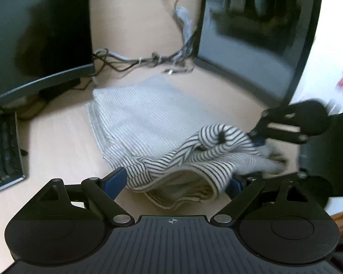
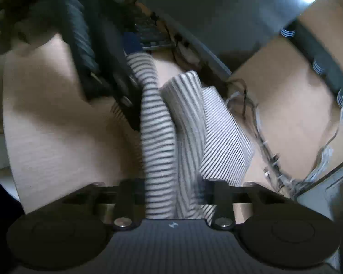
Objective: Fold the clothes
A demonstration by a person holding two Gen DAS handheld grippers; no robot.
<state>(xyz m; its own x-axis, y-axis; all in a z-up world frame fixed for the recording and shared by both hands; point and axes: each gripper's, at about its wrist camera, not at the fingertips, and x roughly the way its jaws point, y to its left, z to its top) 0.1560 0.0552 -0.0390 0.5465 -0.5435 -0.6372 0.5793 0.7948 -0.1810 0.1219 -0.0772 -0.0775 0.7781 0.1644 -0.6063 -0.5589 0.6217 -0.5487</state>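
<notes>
Striped garment (image 1: 148, 123) on desk (image 1: 57, 141), left gripper (image 1: 178, 182) wide around its near edge, right gripper (image 2: 171, 196) pinching a fold

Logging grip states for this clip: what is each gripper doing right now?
Left gripper: open, jaws wide around the folded edge of the striped garment, not pinching it.
Right gripper: closed on a bunched fold of the striped garment.
</notes>
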